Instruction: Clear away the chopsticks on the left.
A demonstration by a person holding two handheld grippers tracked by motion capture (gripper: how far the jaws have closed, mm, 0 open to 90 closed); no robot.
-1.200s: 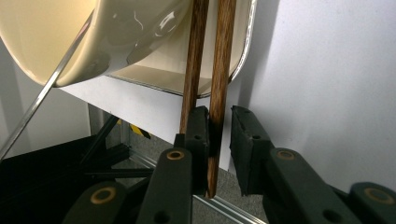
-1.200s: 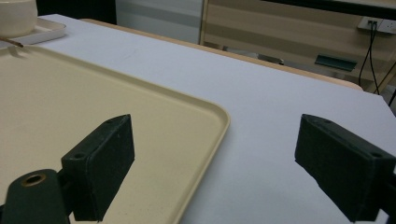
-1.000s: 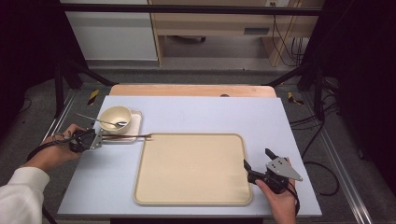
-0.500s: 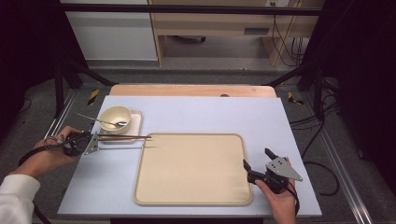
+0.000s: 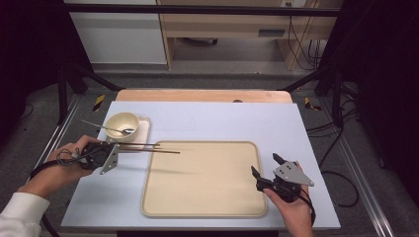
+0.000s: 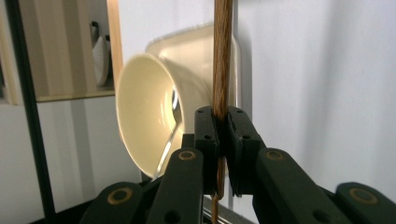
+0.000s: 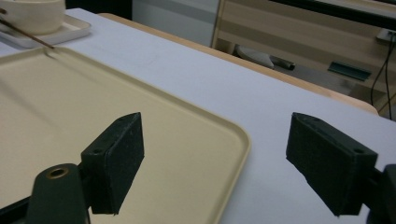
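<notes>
Slim brown wooden chopsticks [image 5: 148, 147] beside round glossy cream bowl [image 5: 121, 123]

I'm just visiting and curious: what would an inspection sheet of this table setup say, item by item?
Surface: pale blue table with a wooden strip along its far edge.
Job's things: brown chopsticks held level, tips over the near left corner of the beige tray.
Clutter: cream bowl with a metal spoon in it, standing on a small square plate.
Grippers: left tool shut on the chopsticks; right tool open, its jaws just closing a little, nothing between them, over the tray's right edge.
Cables: one trails from each tool; more on the floor at right.
Surroundings: dark frame posts, wooden furniture behind.
</notes>
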